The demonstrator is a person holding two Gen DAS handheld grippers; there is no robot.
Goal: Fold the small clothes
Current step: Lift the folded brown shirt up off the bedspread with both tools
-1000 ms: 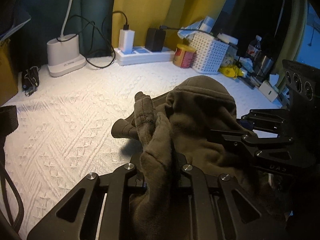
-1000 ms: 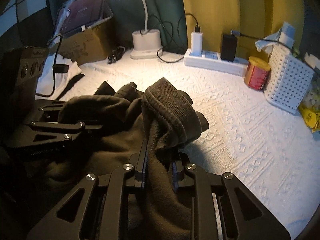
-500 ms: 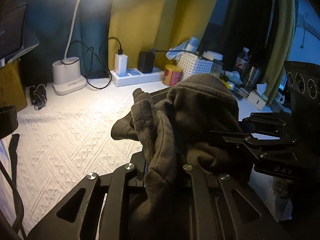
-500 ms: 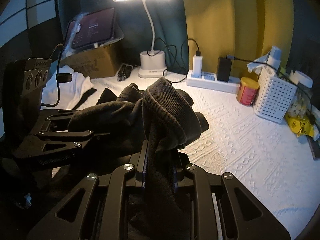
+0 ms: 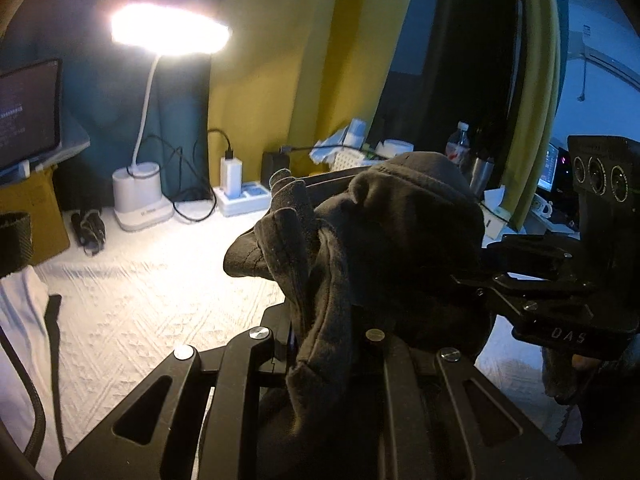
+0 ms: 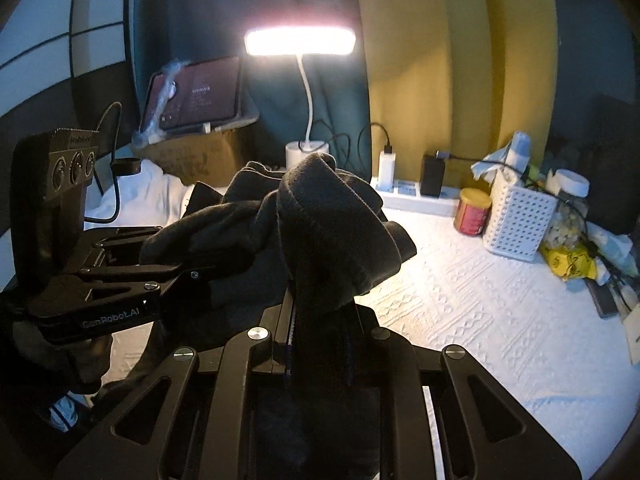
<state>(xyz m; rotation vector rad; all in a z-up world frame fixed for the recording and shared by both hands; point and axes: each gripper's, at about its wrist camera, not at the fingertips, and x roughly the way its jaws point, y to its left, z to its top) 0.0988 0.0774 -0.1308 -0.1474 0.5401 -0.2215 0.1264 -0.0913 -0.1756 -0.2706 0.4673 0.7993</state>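
The dark garment (image 5: 400,240) hangs bunched in the air above the white textured bench (image 6: 480,300), spanning sideways between the two claws; the left claw (image 5: 320,332) and the right claw (image 6: 320,320) each pinch one end, jaws narrow, equally near.

Both grippers are matte black linkage frames with silver screws, one marked "GenRobot.AI".

Left wrist view: close, angled down along its gripper (image 5: 320,344), lamp (image 5: 170,36) at 11 o'clock. Right wrist view: likewise, lamp (image 6: 300,42) at 12 o'clock. Shared: lamp, power strip (image 5: 244,198), garment (image 6: 328,220).
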